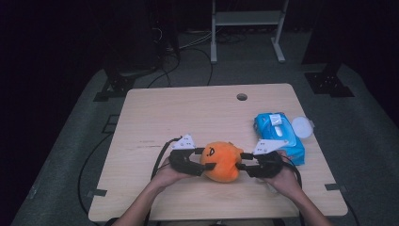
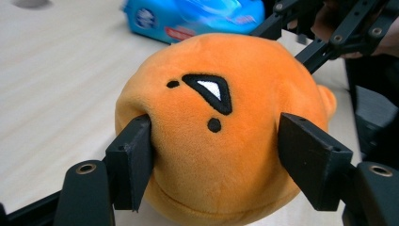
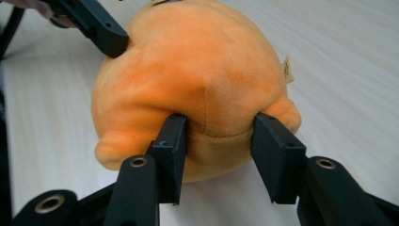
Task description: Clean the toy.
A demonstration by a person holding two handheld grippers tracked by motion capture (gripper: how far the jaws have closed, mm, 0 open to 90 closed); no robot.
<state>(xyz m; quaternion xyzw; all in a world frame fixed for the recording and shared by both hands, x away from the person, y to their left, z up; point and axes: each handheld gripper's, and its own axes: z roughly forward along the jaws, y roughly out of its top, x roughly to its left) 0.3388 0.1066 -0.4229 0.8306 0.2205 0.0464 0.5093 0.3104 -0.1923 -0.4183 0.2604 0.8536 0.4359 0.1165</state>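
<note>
L tongs: in my L hand, near edge of the table, pointing right at the orange plush. Jaws partway closed, one pad each side of the plush. In the L gripper view the near-left pad is dug into the fabric w/ a visible dent; the other pad sits against the far flank. So L has a grip on the face side: the black-and-white eye patch sits between the jaws.

Plush: round, orange, resting on the table, centre-front, between the two tongs. Small bump/ear sticks out on its right end in the L gripper view. Seam and a small tag show in the R gripper view, i.e. the back side faces R.

R tongs: in my R hand, pointing left at the plush, opposite L. Jaws about half open. Both pads press the plush low on its back, pinching a fold between them; fabric bulges around them. R also has hold.

Right of the plush, behind R hand: blue wipes pack, flat on table, w/ a white round lid just beside its far-right corner. Both apart from the plush. Table hole near far edge.
</note>
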